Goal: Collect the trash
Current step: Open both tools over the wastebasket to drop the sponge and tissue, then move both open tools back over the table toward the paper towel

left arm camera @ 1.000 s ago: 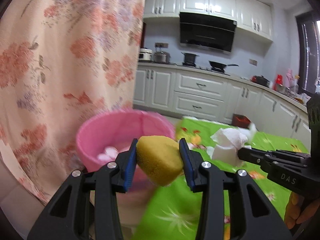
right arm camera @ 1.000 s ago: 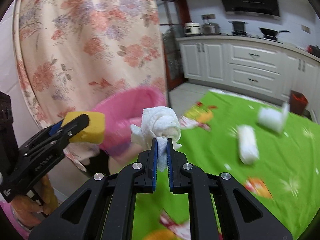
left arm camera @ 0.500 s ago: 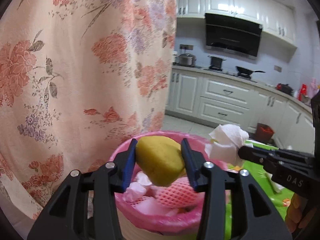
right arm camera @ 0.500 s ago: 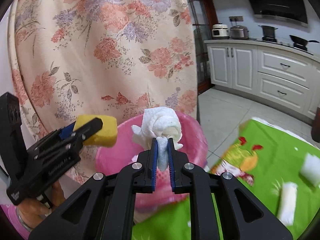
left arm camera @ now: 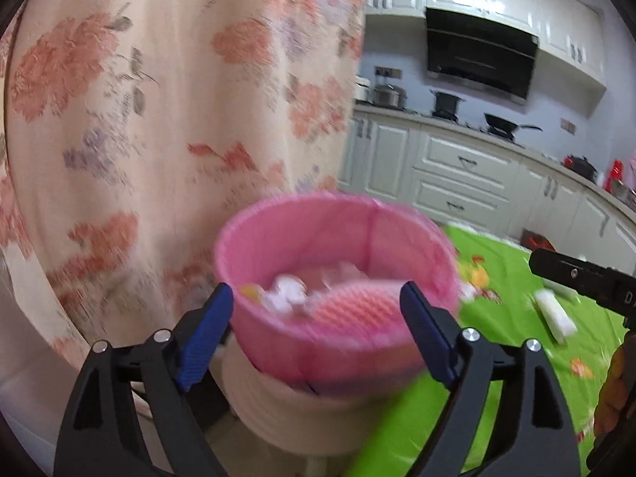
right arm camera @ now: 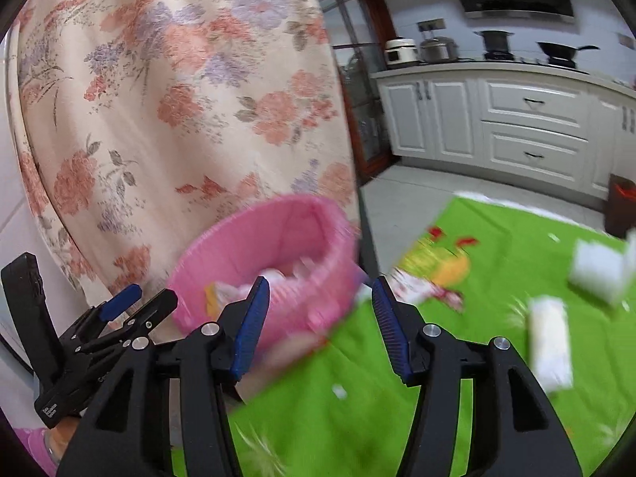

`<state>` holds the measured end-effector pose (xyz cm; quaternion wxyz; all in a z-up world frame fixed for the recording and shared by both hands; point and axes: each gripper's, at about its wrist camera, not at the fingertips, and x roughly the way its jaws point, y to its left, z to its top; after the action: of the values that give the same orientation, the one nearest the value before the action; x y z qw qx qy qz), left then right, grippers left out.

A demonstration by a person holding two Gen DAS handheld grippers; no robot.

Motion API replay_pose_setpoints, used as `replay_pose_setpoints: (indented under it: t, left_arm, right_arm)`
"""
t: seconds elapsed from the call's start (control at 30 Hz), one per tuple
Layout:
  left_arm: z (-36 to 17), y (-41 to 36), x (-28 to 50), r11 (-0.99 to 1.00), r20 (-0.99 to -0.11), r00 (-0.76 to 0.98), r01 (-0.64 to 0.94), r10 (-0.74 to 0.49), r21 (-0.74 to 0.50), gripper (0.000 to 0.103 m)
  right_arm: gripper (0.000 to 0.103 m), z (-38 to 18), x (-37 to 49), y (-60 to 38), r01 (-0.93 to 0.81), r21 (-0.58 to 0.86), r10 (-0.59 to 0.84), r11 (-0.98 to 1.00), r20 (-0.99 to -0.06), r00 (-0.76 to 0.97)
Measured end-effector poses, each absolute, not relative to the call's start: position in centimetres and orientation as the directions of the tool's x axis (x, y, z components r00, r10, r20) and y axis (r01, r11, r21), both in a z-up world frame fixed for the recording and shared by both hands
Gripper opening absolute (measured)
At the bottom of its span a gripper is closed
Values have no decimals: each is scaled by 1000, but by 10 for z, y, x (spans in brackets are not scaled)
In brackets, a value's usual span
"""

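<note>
At far left hangs a cream curtain printed with pink and lilac flowers [left arm camera: 159,119]. Beside it, the left gripper [left arm camera: 318,330] hovers over the round pink-lined trash bin [left arm camera: 334,214], its jaws spread wide and holding nothing; crumpled white and pink scraps and a yellow piece lie inside the bin. The right gripper [right arm camera: 318,322] is beside it, near the bin's rim, jaws likewise wide and empty. Further right, on the bright green patterned tabletop [right arm camera: 497,246], a rolled white paper wad [right arm camera: 550,346] and a blurred white tissue lump [right arm camera: 596,266] remain. The sensible next step looks like swinging right, approaching the roll across its narrow width, and closing firmly before lifting.
</note>
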<state>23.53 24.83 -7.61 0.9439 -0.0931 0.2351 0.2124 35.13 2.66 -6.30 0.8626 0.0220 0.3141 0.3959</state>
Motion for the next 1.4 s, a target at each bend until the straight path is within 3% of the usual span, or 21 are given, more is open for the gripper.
replay_pose_setpoints:
  t: [0.57,1.1,1.4]
  left_arm:
    - [-112,90,274,981,-548,826,-188,127,-56,88]
    - [-125,18,362,991,-619,782,-123,67,-47,90]
    - [-142,-7,441,991,-708,704,-128,58,-46,88]
  right_arm:
    - [53,-103,319,-132,-427,171,440,888,-582,683]
    - [53,-132,332,-196,-180,107,206,978,-631,748]
    - [53,-131,343,-228,-111,149,180,983,-626,759]
